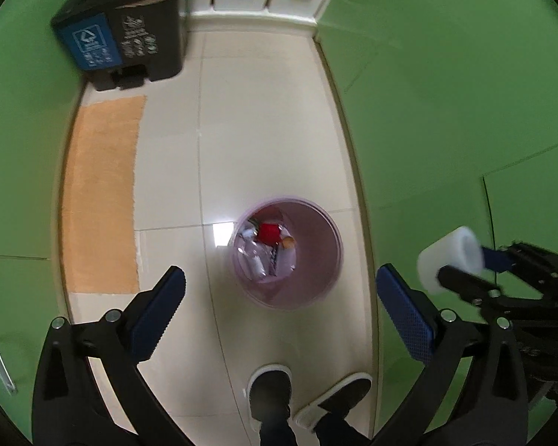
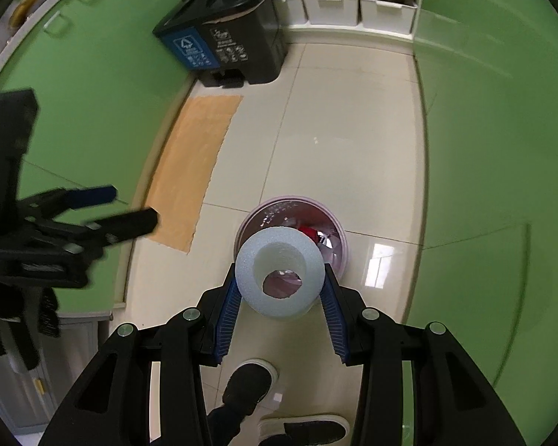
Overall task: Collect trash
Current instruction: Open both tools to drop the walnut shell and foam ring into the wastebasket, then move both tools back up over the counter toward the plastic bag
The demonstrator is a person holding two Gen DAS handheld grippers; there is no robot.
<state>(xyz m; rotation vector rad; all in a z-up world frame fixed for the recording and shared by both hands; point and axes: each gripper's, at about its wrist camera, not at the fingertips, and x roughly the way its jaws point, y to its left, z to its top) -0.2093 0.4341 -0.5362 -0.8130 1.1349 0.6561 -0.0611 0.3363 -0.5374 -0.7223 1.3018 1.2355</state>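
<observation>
Gripping a foam ring (image 2: 279,278), right gripper (image 2: 281,299) above pink bin (image 1: 286,252) rim, left gripper (image 1: 279,316) wide apart (nothing between).

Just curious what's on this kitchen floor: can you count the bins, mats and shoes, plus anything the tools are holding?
Bins: 2, a pink bin with trash inside and a black pedal bin
Orange mat: 1
Shoes: 2, one beside the other
White foam ring: 1, clamped in the right gripper
Left gripper: open, holding 0
Total: 6
</observation>
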